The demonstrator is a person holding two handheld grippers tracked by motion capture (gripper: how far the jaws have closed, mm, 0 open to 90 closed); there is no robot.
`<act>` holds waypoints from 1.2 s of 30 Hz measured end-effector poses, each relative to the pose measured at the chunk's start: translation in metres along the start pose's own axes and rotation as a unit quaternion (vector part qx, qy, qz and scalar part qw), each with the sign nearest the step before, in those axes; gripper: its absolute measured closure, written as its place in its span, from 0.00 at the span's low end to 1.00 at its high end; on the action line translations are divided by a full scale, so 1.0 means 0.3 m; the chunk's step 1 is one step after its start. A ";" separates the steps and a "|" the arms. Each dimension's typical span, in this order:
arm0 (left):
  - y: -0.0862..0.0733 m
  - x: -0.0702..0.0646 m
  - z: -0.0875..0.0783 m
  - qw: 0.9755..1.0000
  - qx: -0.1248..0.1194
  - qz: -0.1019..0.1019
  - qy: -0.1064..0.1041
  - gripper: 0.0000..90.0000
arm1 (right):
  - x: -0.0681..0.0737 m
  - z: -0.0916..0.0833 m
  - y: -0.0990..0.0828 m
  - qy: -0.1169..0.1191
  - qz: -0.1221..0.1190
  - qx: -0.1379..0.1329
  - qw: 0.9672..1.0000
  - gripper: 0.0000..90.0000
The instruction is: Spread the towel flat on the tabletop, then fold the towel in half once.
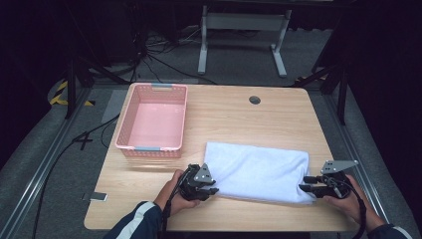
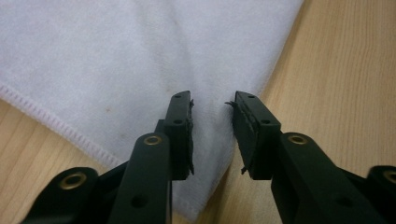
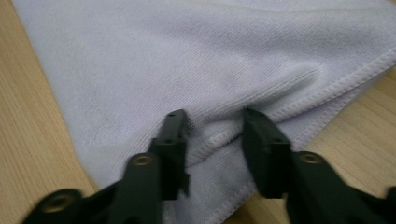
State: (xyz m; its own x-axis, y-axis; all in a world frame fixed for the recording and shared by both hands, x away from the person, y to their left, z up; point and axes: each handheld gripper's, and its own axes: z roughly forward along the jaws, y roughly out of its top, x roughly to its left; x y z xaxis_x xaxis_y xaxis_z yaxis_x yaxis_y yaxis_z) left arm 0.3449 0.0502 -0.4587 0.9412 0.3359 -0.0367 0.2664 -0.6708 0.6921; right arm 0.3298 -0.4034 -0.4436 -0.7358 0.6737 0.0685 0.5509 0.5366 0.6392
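- Wooden desk [image 1: 239, 114] with a folded white towel [image 1: 259, 172] lying flat on its near half, long side running left to right.
- Pink basket [image 1: 130, 119] stands on the far left of the desk, well apart from the towel's far left corner; nothing seen inside it.
- Small dark round hole [image 1: 255, 100] in the desk top near the far edge.
- Left gripper [image 1: 211, 186] is at the towel's near left corner, held in the left hand [image 1: 179, 194], dark sleeve with a light stripe at the bottom edge.
- Left gripper view: towel [image 2: 140, 60] corner lies under and between the two black jaws; a gap stands between the pads, cloth in it sits flat, not pinched. Jaws narrowly parted, holding nothing.
- Hemmed edge of the towel runs slantwise to the left of the jaws; bare desk [image 2: 345, 70] on the right.
- Right gripper [image 1: 307, 187] is at the towel's near right corner, right hand [image 1: 348, 196] behind it, grey plate on top.
- Right gripper view: towel [image 3: 187, 60] layers with stitched hems bunch up in a ridge between the jaws. Whether the pads press the cloth I cannot tell; picture is blurred.
- Desk [image 3: 28, 121] wood shows on both sides of the cloth.
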 end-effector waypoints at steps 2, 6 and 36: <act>-0.008 -0.001 0.001 1.000 -0.008 -0.012 0.004 0.81 | 0.002 -0.013 -0.006 -0.010 -0.002 -0.004 1.000 0.94; -0.011 -0.004 -0.003 1.000 -0.004 -0.009 0.012 0.83 | -0.004 -0.053 -0.017 -0.035 0.008 -0.017 0.999 0.96; -0.066 0.005 -0.024 0.987 -0.017 -0.121 0.100 0.18 | 0.156 0.317 0.631 0.055 -0.134 -0.044 0.988 0.43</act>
State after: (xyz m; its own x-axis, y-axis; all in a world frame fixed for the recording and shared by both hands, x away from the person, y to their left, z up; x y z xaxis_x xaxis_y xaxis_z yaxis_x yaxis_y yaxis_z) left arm 0.3396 0.0688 -0.4672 0.7904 0.6094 -0.0630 0.4679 -0.5341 0.7041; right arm 0.4370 -0.2219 -0.3923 -0.8921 0.4506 -0.0322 0.2970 0.6386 0.7099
